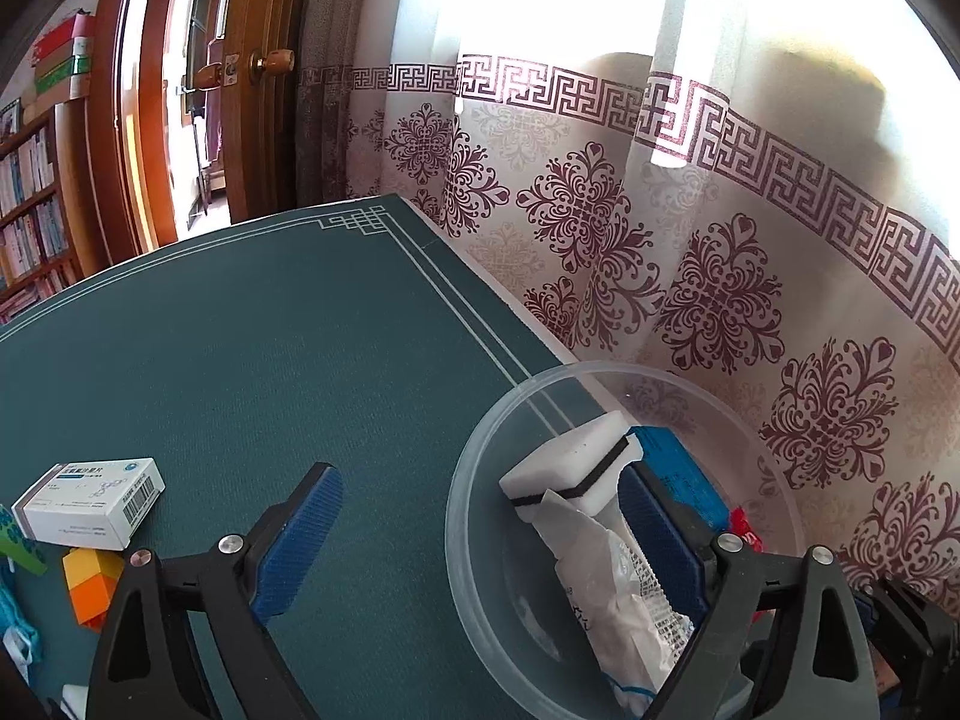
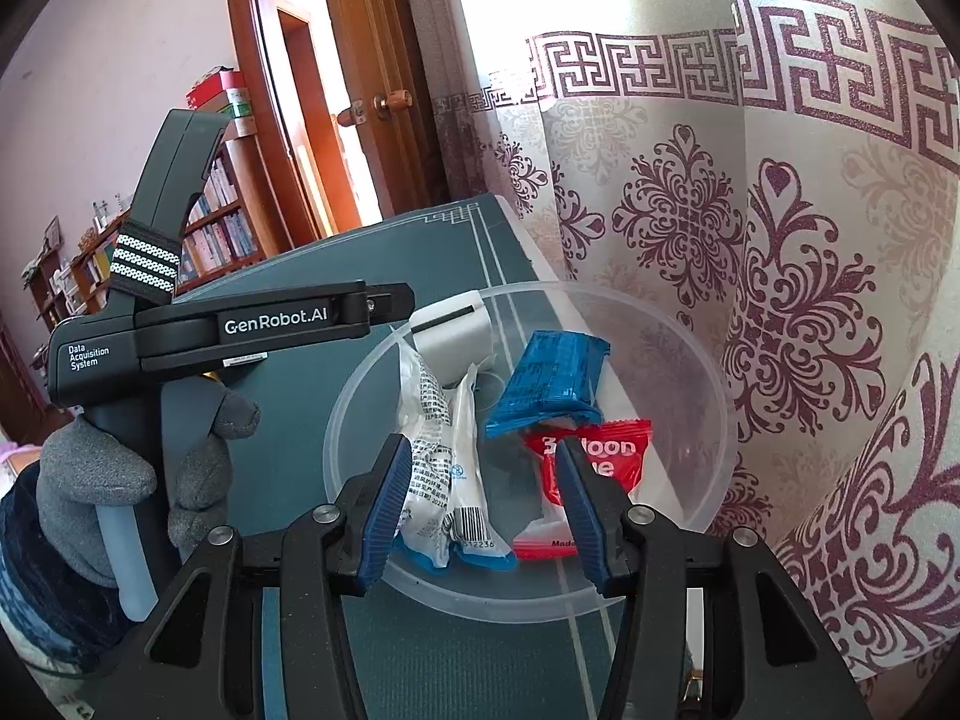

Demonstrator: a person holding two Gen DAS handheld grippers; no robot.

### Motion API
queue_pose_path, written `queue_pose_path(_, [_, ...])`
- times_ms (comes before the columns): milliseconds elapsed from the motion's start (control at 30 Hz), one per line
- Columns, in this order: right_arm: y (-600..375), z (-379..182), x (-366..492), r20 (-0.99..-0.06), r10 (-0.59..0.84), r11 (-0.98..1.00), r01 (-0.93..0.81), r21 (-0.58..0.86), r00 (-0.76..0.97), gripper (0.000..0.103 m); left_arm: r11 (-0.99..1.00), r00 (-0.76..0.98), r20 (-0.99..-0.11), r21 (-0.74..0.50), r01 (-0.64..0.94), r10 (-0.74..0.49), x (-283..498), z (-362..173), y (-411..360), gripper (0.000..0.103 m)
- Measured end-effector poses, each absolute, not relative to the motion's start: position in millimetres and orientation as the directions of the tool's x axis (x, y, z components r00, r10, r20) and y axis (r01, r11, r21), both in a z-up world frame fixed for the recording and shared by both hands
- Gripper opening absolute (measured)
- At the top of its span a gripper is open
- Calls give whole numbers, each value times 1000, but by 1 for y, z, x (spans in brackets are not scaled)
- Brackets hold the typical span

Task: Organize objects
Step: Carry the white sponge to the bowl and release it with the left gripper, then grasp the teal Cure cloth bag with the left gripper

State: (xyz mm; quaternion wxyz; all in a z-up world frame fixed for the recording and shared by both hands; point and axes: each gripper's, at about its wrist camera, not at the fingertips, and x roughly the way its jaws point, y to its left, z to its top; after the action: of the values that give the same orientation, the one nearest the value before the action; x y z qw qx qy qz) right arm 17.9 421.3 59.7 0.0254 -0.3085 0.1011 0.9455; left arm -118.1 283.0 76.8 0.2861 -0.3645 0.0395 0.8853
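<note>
Worktop [image 1: 240,330] under a dark green mat, beside a patterned curtain [image 1: 720,276].

Clear plastic bowl [image 1: 480,540] at the mat's curtain-side edge; landmark for all positions below.

In the bowl:
- White sponge [image 1: 564,462] with a black stripe, toward the far side.
- White printed packet [image 2: 438,456], lying from the sponge toward the near rim.
- Blue packet [image 2: 552,384], on the curtain side of the sponge.
- Red packet [image 2: 606,456], near side of the blue packet, partly under it.

Outside the bowl, well apart, door side:
- White box [image 1: 90,501] flat on the mat.
- Orange and yellow block [image 1: 90,588] just nearer than the box.

Left tool [image 1: 480,516]: spread wide, nothing gripped. One finger over bare mat, outside the bowl; the other over the bowl, close beside the sponge; contact with the sponge cannot be told. Gloved hand [image 2: 120,480] on its handle.

Right tool [image 2: 486,480]: partly spread at the bowl's near rim, nothing gripped. White packet's lower end and red packet's edge visible between the fingers.
</note>
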Motion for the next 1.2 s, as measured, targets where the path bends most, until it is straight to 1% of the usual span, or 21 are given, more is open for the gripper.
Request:
queue_pose_path(67, [421,61,19,-587,-17,-977,-111,182,-810,55,-839,-577,-671,-128,-529,466,-115,77,280,97])
queue_pose_path(467, [397,72,30,-573,-48,-984,-62,170,-818,57,-864,-637,-627,-121,-488,448,-89,92,235,101])
queue_pose_path(733, [367,72,29,-583,-89,-989,-1,151,-807,57,-911,-677,-636,-110,-396,371,-87,93,192,102])
queue_pose_path(933, [345,68,24,-605,-139,-984,42,172,-784,57,-937,-702,-631,-129,-326,331,-87,95,152,102])
queue_pose_path(1200, [303,65,12,-618,-216,-975,130,181,-756,57,-971,-745,-624,-116,-211,236,-93,96,96,102])
